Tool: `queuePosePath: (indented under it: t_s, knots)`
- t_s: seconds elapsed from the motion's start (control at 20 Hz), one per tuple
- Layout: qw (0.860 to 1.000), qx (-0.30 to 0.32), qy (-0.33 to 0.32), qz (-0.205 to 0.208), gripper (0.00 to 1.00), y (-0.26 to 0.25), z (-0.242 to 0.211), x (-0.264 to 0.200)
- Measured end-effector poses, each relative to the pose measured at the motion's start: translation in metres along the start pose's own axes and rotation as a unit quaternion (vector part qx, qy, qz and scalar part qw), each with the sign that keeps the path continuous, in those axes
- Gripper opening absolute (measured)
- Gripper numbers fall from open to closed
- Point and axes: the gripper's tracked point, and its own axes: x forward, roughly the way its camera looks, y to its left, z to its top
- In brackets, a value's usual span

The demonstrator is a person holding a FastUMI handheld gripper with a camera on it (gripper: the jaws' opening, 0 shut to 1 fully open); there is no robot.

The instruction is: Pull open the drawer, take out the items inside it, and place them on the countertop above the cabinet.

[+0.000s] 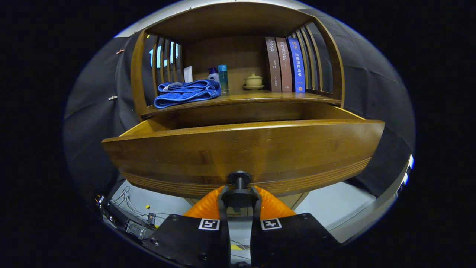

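While gripper [239, 195] sits bottom centre, fingers [208, 206] nearly closed, clamped both sides on drawer knob [239, 178]. Drawer [241, 156] mid-frame, pulled out; rigid wood, likely heavy, knob is sole hold. Contents hidden behind tall front. Above, bench [260, 98] crowded: blue towel [184, 93], bottles [222, 77], lidded cup [253, 80], books [285, 64]; little free room.

Gripper [239, 198] level and pointing straight ahead, fingers [208, 207] drawn in close and parallel (a narrow gap between them), both pressing on the drawer knob [239, 178] from either side, tips splayed slightly outward around it.
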Motion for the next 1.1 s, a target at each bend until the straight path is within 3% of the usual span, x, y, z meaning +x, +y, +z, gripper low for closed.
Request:
queuePosePath:
  t_s: [0.3, 0.45, 0.65, 0.9, 1.1]
  knots:
    - [1.0, 0.003, 0.016, -0.006, 0.25, -0.006, -0.019, -0.021]
    - [1.0, 0.006, 0.007, -0.006, 0.45, -0.004, -0.011, -0.027]
    - [0.999, -0.009, -0.03, -0.013, 0.96, -0.006, 0.021, -0.059]
    - [0.998, 0.009, -0.068, 0.016, 0.94, 0.0, 0.106, -0.071]
    - [0.999, -0.001, -0.032, 0.016, 0.95, -0.003, 0.15, -0.026]
